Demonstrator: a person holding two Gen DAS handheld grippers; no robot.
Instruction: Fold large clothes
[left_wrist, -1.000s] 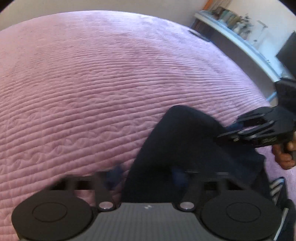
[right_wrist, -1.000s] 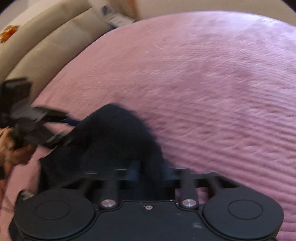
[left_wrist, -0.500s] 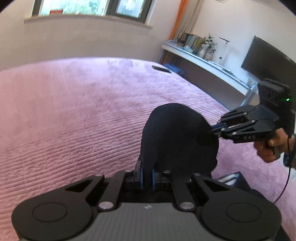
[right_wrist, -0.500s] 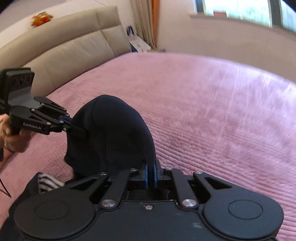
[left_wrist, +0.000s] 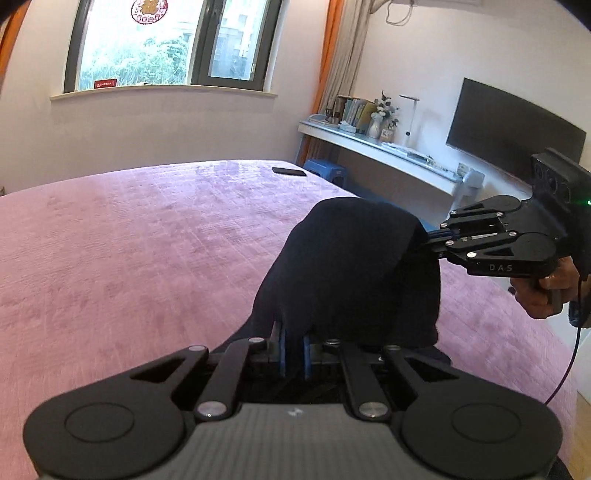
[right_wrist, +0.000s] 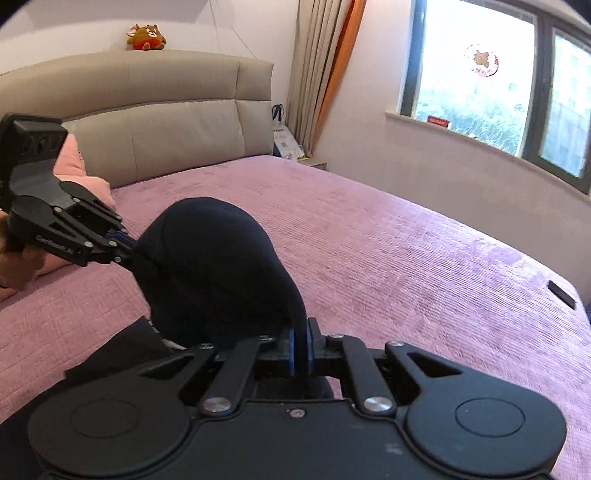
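Observation:
A dark navy garment hangs lifted above the pink bedspread, stretched between both grippers. My left gripper is shut on one edge of the cloth, which bulges up in front of its blue pads. In the left wrist view my right gripper comes in from the right, shut on the other edge. The right wrist view shows the same garment pinched in my right gripper, with my left gripper gripping it at the left. The garment's lower part trails down out of sight.
A window and wall lie beyond the bed. A desk shelf with books and a vase, a dark screen and a blue stool stand at the right. A phone lies on the bed's far edge. A beige headboard and pink pillow sit at the left.
Both grippers closed on the dark garment and rose with it off the bedspread, tilting up so the window and walls came into view.

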